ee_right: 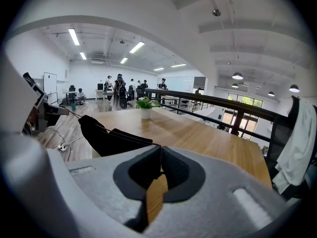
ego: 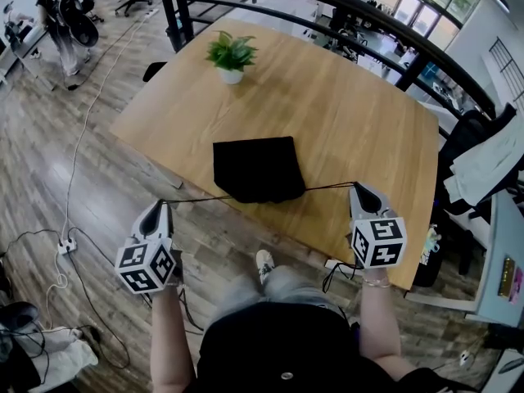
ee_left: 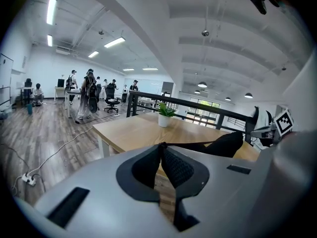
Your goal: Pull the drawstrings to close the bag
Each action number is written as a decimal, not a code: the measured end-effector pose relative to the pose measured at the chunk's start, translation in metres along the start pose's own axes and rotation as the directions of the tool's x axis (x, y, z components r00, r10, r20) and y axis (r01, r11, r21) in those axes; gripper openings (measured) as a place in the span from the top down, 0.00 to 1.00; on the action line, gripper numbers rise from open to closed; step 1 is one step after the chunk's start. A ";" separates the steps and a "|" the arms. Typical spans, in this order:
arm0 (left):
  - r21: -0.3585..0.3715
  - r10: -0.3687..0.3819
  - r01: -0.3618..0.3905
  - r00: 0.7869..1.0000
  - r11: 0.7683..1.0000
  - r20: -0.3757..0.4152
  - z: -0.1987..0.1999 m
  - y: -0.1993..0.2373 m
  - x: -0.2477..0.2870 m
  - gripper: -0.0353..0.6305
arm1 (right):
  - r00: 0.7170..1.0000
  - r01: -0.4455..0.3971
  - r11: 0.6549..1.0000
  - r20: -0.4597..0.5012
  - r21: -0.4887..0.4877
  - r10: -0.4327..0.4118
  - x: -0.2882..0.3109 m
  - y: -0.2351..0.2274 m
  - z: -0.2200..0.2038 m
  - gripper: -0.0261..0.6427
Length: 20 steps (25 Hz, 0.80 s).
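A black drawstring bag [ego: 257, 169] lies at the near edge of the wooden table [ego: 344, 113], its near end gathered. Two thin black drawstrings run taut out of it to either side. My left gripper [ego: 161, 208] is off the table's left near corner, shut on the left drawstring [ego: 196, 199]. My right gripper [ego: 359, 189] is over the near right part of the table, shut on the right drawstring [ego: 327, 187]. In the left gripper view the string [ee_left: 185, 144] leads from the closed tips to the bag [ee_left: 225, 144]. In the right gripper view the bag [ee_right: 106, 138] lies left of the tips.
A small potted plant [ego: 231, 56] stands at the far side of the table. A black railing [ego: 327, 6] runs behind it. Cables and a power strip [ego: 65, 244] lie on the wood floor at left. An office chair with white cloth [ego: 483, 158] stands at right.
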State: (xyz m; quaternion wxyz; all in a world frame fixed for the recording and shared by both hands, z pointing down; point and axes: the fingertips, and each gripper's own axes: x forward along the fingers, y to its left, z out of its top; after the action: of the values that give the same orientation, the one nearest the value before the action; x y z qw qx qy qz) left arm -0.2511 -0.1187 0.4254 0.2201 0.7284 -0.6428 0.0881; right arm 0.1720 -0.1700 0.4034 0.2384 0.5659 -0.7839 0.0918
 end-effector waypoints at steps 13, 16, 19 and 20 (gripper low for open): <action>-0.002 -0.026 0.026 0.998 1.000 -0.056 -0.007 0.001 0.026 0.90 | 0.999 -0.017 1.000 -0.037 0.003 0.017 0.031 -0.008 -0.009 0.95; 0.004 -0.027 0.027 0.997 1.000 -0.067 -0.003 0.000 0.037 0.90 | 0.997 -0.041 0.999 -0.069 0.002 0.041 0.044 -0.011 -0.013 0.95; -0.001 -0.026 0.026 0.996 1.000 -0.080 -0.004 -0.002 0.049 0.90 | 0.995 -0.044 0.999 -0.092 0.012 0.045 0.057 -0.015 -0.017 0.95; 0.000 -0.024 0.024 0.996 1.000 -0.083 -0.004 -0.003 0.053 0.90 | 0.994 -0.041 0.999 -0.097 0.014 0.042 0.061 -0.017 -0.018 0.95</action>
State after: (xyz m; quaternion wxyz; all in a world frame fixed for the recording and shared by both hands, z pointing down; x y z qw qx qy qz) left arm -0.2396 -0.1644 0.4497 0.2474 0.7320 -0.6241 0.1159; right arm 0.1774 -0.2196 0.4454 0.2710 0.5459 -0.7823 0.1287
